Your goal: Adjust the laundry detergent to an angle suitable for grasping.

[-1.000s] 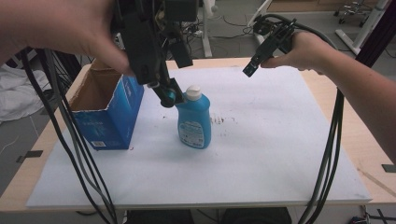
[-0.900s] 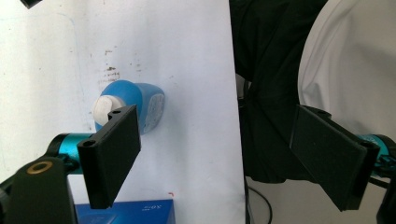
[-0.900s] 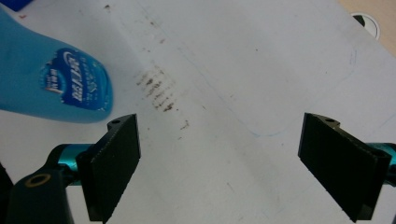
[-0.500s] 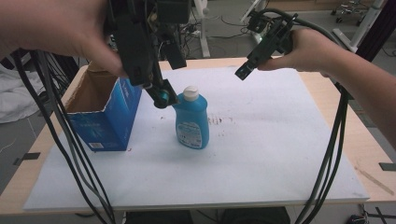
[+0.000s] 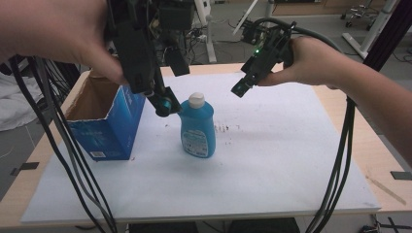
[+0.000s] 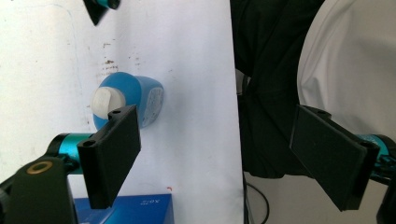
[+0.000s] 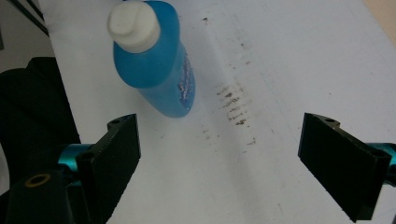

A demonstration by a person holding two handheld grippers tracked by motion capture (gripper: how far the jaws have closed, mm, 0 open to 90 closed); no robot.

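A blue bottle (image 5: 197, 127) with a white cap stands upright on the white mat (image 5: 272, 165), just right of an open blue cardboard box (image 5: 104, 116). My left gripper (image 5: 170, 82) hangs open above the gap between box and bottle, one teal-tipped jaw close beside the cap. In the left gripper view the left gripper (image 6: 219, 158) has its jaws wide apart and nothing between them, with the bottle (image 6: 128, 100) below. My right gripper (image 5: 250, 73) is open in the air to the bottle's upper right. The right gripper (image 7: 229, 156) looks down on the bottle (image 7: 154, 60) from there.
Dark smudges (image 5: 226, 127) mark the mat right of the bottle. Thick black cables (image 5: 340, 145) trail down from both hands at the left and right sides. The box (image 6: 130, 210) shows under the left gripper. The wooden table edge (image 5: 384, 145) frames the mat.
My right gripper has come left and down toward the bottle. The left gripper has shifted slightly left. The bottle and box have not moved.
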